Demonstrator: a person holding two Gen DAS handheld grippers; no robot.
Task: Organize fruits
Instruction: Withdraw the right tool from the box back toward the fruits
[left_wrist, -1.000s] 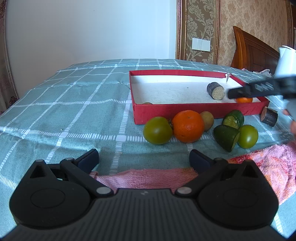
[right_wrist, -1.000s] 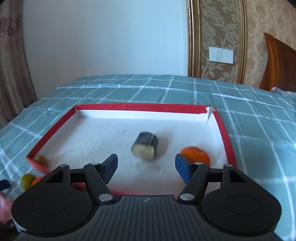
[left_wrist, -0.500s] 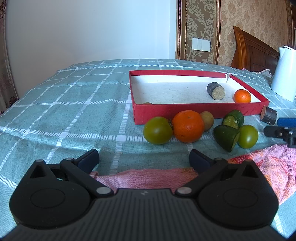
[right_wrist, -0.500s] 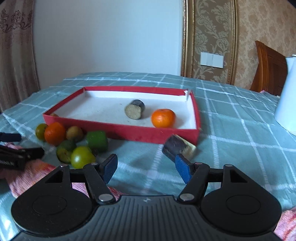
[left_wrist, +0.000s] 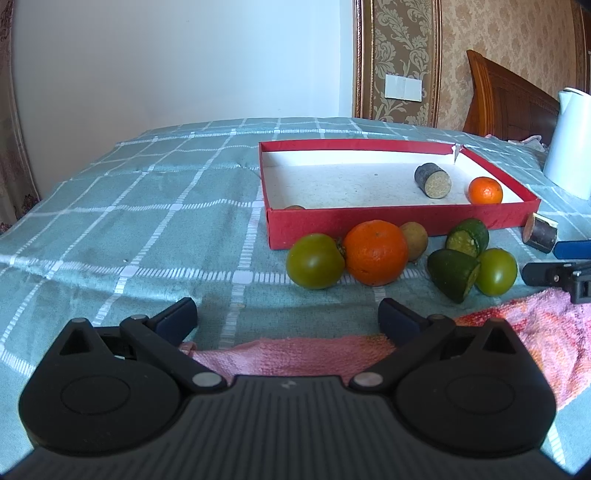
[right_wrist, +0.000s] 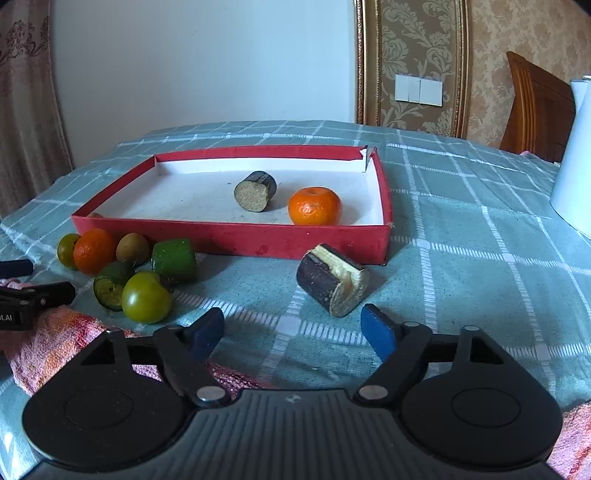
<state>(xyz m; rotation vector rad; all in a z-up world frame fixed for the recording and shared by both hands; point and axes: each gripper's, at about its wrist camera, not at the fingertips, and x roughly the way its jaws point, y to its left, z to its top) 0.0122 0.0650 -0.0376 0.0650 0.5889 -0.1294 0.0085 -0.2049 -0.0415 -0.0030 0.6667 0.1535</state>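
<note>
I am lining the right hand-held gripper (right_wrist: 291, 328), wide open and empty, on the dark cane stub (right_wrist: 332, 279) lying just outside the red box (right_wrist: 229, 236); squeezing across its bark should stop it rolling; left hand-held gripper (left_wrist: 286, 314) idling open, empty; outside: six fruits; inside: one stub (right_wrist: 255, 191), one mandarin (right_wrist: 314, 206)

We are seeing a pink towel (left_wrist: 524, 332) lying lower right on the checked teal tablecloth (left_wrist: 129, 221), a white kettle (right_wrist: 574, 162) standing far right, a wall switch (right_wrist: 418, 89) behind.
</note>
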